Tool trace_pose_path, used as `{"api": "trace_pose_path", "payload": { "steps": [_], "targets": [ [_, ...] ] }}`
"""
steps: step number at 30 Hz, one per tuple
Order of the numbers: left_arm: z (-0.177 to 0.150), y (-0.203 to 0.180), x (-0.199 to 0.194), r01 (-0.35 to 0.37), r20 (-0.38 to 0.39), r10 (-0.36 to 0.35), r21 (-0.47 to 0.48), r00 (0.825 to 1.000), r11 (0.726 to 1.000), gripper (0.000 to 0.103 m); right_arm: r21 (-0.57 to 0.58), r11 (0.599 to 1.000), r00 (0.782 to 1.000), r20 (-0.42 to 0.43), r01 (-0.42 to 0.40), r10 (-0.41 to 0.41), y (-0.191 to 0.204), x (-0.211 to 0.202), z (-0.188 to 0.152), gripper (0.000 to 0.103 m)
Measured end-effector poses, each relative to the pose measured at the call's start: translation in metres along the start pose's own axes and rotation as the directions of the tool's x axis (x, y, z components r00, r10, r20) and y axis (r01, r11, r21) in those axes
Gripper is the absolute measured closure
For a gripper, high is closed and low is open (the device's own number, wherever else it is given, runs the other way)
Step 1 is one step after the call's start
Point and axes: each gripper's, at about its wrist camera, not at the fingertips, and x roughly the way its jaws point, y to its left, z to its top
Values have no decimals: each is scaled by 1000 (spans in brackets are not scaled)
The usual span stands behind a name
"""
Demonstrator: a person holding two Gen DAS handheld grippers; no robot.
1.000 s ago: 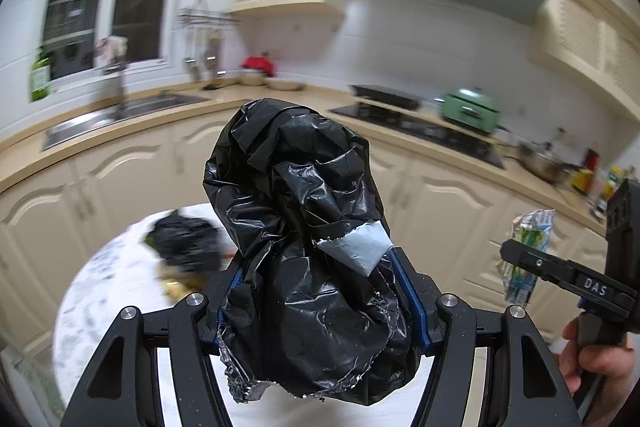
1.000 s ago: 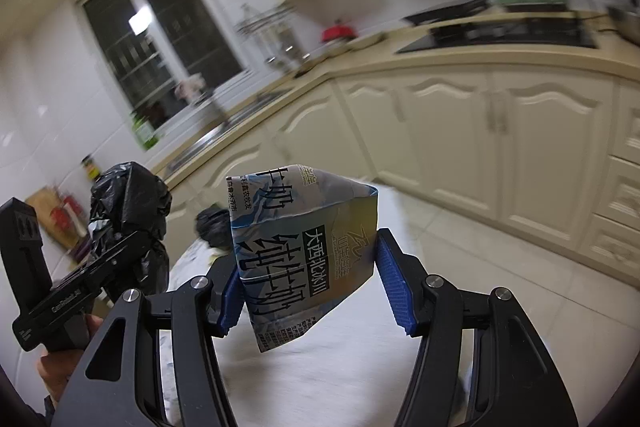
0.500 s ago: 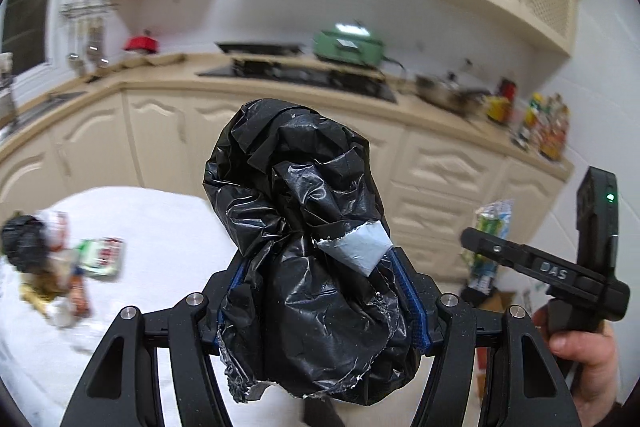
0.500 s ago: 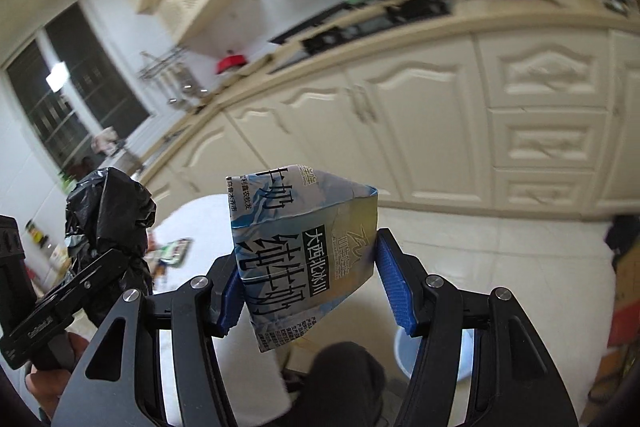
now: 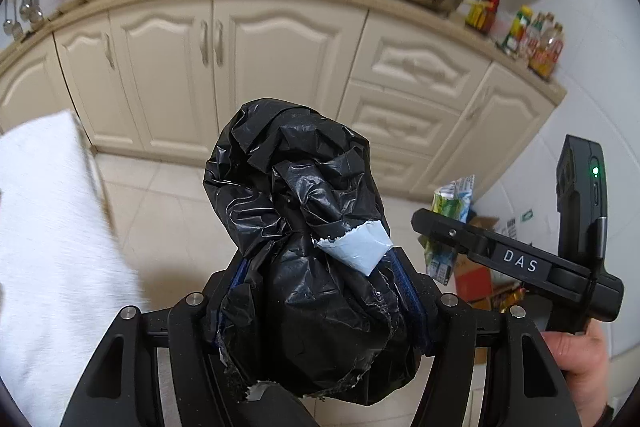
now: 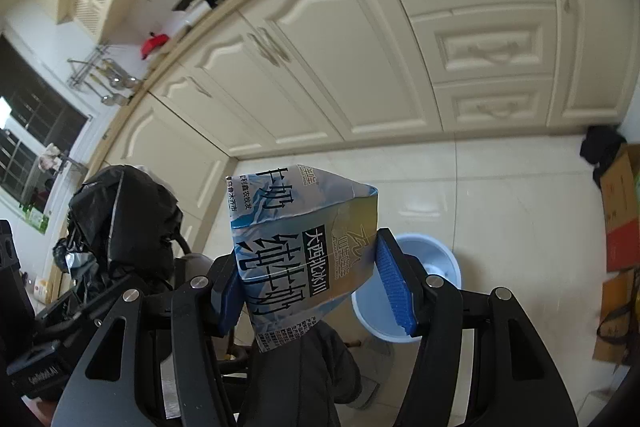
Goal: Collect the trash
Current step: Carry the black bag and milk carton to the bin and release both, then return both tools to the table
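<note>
Because both pieces of trash look light and limp, you can expect neither to resist your grip. Your left claw (image 5: 320, 303) is pinched on the black plastic bag (image 5: 300, 227), a crumpled wad that probably squashes and slides; you hold it low, and most of the bulk billows above the blue pads, so it may flop. Your right claw (image 6: 312, 287) is clamped across the milk carton (image 6: 300, 247), already creased and half flattened; the card looks thin and slick, and your hold near its middle seems sound.

Take the blue bin (image 6: 408, 291) as your landmark. The carton hangs above and just short of the bin; the bag is off to the carton's left, farther from the bin.

Much is hidden. The carton and the right pad cover a good part of the bin's rim, so you cannot judge what it holds. What the bag encloses, if anything, is not visible. A pale torn scrap (image 5: 354, 247) shows on the bag; paper or tape, you cannot tell.
</note>
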Motion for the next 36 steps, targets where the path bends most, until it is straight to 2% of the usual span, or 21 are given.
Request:
{"api": "trace_pose_path", "payload": {
  "steps": [4, 5, 8, 10, 11, 12, 15, 17, 20, 25, 31, 36],
  "targets": [
    [19, -1, 42, 9, -75, -10, -10, 997, 1000, 41, 44, 999, 999, -44, 13, -11, -20, 21, -1, 43],
    [36, -7, 58, 9, -90, -10, -10, 996, 1000, 41, 53, 999, 999, -51, 12, -9, -23, 25, -1, 43],
    [54, -12, 84, 13, -129, -13, -3, 992, 1000, 38, 71, 997, 998, -66, 18, -13, -30, 34, -1, 43],
    [63, -16, 106, 2, -160, -1, 11, 987, 1000, 28, 86, 996, 997, -79, 32, -25, -35, 43, -1, 42],
    [68, -17, 117, -17, -172, 20, 22, 985, 1000, 15, 94, 995, 996, -88, 43, -35, -38, 48, 0, 41],
    [70, -16, 124, -32, -174, 35, 24, 984, 999, 7, 106, 993, 994, -102, 54, -43, -41, 54, -1, 40],
    [80, -16, 147, -55, -191, 57, 16, 980, 998, 6, 138, 987, 990, -128, 77, -60, -52, 64, -3, 21],
    [82, -15, 151, -66, -185, 67, 14, 980, 998, 6, 147, 985, 989, -129, 86, -67, -56, 64, -5, 20],
    [82, -14, 147, -82, -164, 84, 18, 983, 996, 6, 148, 985, 989, -124, 94, -76, -56, 60, -8, 19],
    [70, -15, 119, -98, -109, 101, 30, 989, 995, 6, 153, 983, 990, -104, 105, -90, -53, 52, -8, 5],
    [55, -19, 65, -114, -11, 115, 30, 993, 993, 2, 129, 988, 995, -61, 88, -81, -29, 31, -4, 0],
    [34, -11, 4, -132, 88, 130, 9, 988, 991, 1, 62, 997, 999, -20, 44, -43, 11, 13, 5, 0]
  ]
}}
